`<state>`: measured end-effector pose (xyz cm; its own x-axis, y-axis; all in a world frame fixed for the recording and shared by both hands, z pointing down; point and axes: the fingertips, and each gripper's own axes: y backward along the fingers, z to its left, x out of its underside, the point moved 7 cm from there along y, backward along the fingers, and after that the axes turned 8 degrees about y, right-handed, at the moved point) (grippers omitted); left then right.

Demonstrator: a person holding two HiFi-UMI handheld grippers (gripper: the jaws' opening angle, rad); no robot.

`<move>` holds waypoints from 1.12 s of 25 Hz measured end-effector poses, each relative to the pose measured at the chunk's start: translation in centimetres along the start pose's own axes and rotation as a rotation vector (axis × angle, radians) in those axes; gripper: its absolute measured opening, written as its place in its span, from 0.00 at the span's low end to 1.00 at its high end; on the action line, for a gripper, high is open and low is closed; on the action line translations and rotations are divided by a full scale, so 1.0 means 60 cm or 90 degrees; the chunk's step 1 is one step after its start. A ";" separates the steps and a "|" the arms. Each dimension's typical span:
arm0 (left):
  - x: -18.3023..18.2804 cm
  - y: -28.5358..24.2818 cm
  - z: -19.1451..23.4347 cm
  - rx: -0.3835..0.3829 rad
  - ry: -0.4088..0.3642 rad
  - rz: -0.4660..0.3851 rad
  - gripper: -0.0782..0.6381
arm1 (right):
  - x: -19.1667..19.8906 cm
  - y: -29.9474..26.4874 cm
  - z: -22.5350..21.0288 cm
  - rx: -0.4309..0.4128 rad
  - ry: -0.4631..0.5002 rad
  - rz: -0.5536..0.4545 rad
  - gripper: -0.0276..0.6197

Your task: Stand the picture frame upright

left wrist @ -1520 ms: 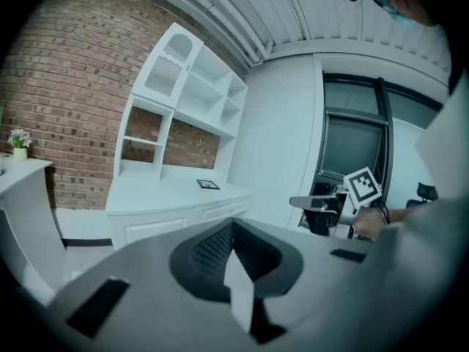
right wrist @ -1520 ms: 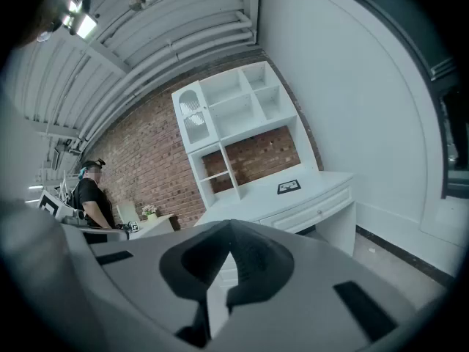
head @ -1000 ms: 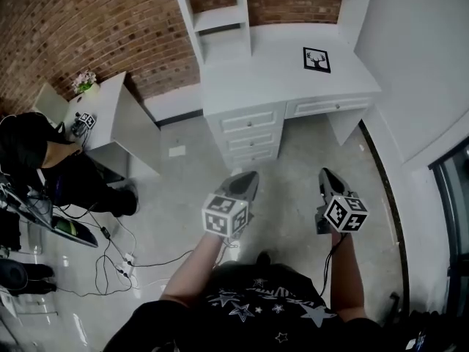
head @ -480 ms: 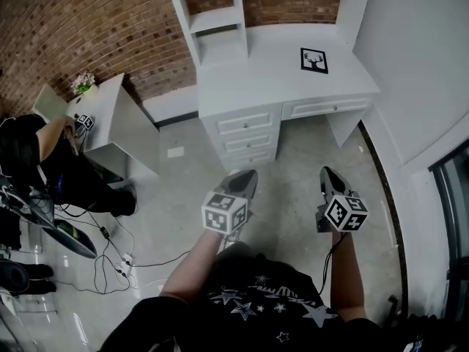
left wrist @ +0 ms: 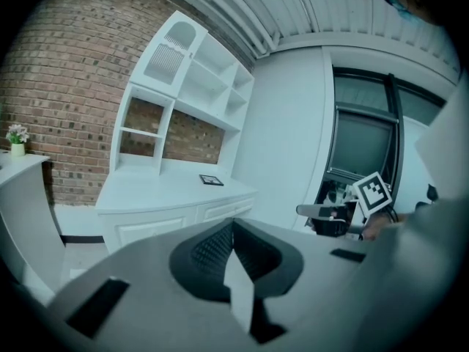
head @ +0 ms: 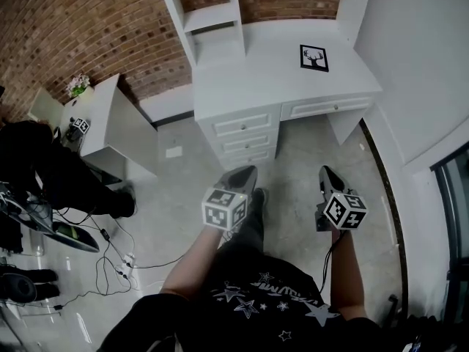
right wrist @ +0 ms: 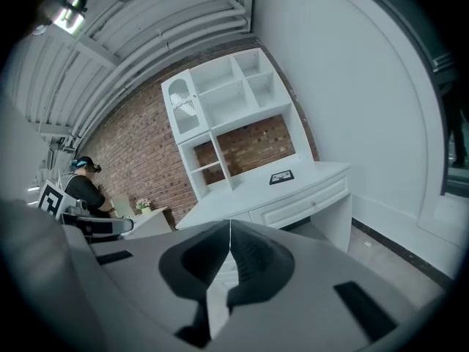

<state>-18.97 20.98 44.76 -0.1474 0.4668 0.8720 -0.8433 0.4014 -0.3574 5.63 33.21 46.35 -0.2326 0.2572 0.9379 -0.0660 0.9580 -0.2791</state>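
On the far right part of the white counter (head: 249,86), against the brick wall (head: 88,28), the picture frame (head: 314,58) lies flat, face up, showing a dark antlered figure on white; it sits well apart from both tools and nothing touches it. The counter carries a white shelf unit (head: 212,20) along its back, with drawers below its front edge. The left tool (head: 244,174) hangs over the grey floor (head: 176,196) in front of the drawers, held low near the person's body, tips pointing toward the counter. Its own view shows the jaws pressed together with nothing between them. The right tool (head: 325,173) hangs beside it at about the same height, also over the floor, jaws likewise closed tight and empty in its own view. Both marker cubes face up toward the head camera. To the left stands a small white side table (head: 110,116) with a little flowering plant (head: 77,85) on it. A second person in dark clothes (head: 44,167) is next to that table. Cables (head: 110,262) trail across the floor at lower left.
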 end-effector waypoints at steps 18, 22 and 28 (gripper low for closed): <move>-0.132 -0.288 0.130 0.044 0.019 0.044 0.13 | -0.079 -0.225 -0.156 0.088 -0.044 0.050 0.07; -0.158 -0.347 0.157 0.050 0.020 0.067 0.13 | -0.090 -0.280 -0.180 0.098 -0.059 0.071 0.07; -0.188 -0.416 0.214 0.026 0.042 0.091 0.13 | -0.110 -0.353 -0.208 0.107 -0.071 0.091 0.07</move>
<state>-2.89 -4.42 48.14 -0.2344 0.5687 0.7885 -0.8364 0.2954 -0.4617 20.63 12.82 48.66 -0.3556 0.3643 0.8607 -0.1828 0.8760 -0.4464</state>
